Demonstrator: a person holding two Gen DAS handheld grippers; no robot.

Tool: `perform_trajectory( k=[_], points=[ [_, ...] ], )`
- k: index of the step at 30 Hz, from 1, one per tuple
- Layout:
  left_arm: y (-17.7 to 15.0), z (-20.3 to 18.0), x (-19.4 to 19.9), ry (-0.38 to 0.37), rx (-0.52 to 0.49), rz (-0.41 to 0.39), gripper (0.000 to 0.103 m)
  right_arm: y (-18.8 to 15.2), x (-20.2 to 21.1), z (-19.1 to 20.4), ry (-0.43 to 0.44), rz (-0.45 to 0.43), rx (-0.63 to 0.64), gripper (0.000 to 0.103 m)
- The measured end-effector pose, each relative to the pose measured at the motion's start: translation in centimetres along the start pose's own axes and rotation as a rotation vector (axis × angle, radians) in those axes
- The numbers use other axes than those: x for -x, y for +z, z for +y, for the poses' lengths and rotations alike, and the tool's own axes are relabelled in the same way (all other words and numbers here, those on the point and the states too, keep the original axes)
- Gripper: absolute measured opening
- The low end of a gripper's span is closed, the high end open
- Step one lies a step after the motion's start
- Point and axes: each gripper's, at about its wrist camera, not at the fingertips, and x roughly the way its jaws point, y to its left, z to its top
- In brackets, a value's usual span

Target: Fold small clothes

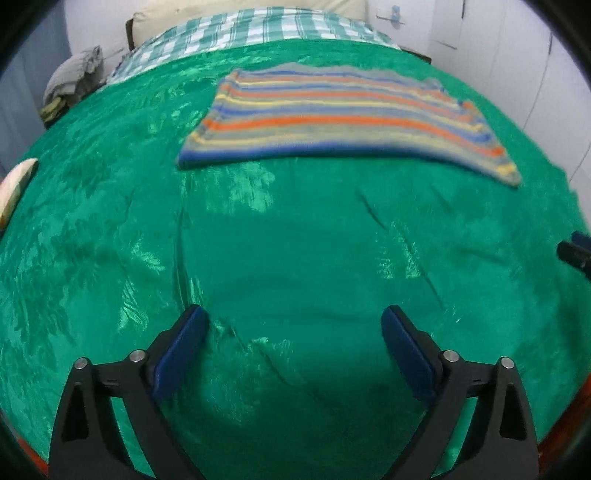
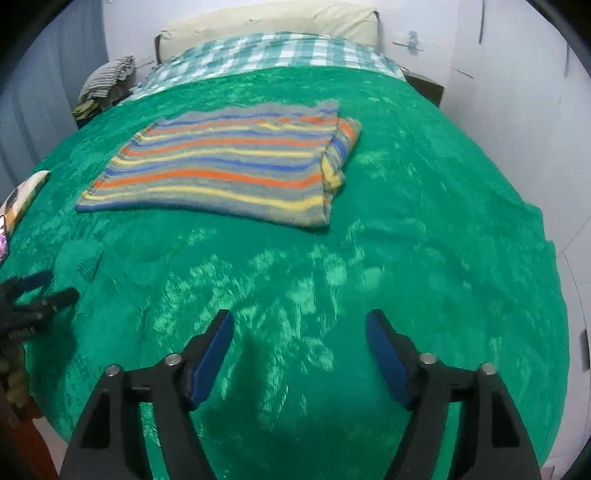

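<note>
green bedspread [image 1: 110,240] carries the striped garment [image 2: 221,166] ahead, long axis crosswise, nearer right gripper [image 2: 299,332]; left gripper [image 1: 295,328] equally wide, empty.

**Colours and patterns on the bed**

The small folded knit garment [image 1: 343,114] carries horizontal stripes of grey, orange, yellow and blue, with a solid blue band along its near hem. Under it, the plush emerald-green bedspread [image 1: 258,240] shows a tone-on-tone leaf pattern that shines paler green. At 12 o'clock lies a green-and-white checked blanket [image 1: 266,27], with a plain cream pillow [image 2: 266,22] behind it. At 10 o'clock sits a heap of grey-and-white striped clothes [image 2: 107,79]. Both the left gripper [image 1: 294,321] and right gripper [image 2: 299,325] are black with dark blue pads [image 2: 214,354].
</note>
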Motion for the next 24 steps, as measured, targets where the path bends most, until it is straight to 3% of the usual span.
perform_trajectory(
  k=[4, 8, 17, 24],
  points=[
    [-0.7, 0.4, -0.2, -0.005, 0.021, -0.023, 0.101, -1.5, -1.4, 0.2, -0.017, 0.049, 0.005, 0.078],
    [-1.0, 0.3, -0.5, -0.004, 0.015, -0.038, 0.101, -2.5, -2.2, 0.4, -0.036, 0.047, 0.016, 0.089],
    [-1.3, 0.1, -0.6, 0.0, 0.003, -0.043, 0.101, -2.7, -3.2, -0.3, -0.04, 0.068, -0.003, 0.101],
    [-1.2, 0.0, -0.7, 0.003, 0.001, -0.043, 0.101, -2.9, -3.6, -0.5, -0.035, 0.075, -0.007, 0.103]
  ],
)
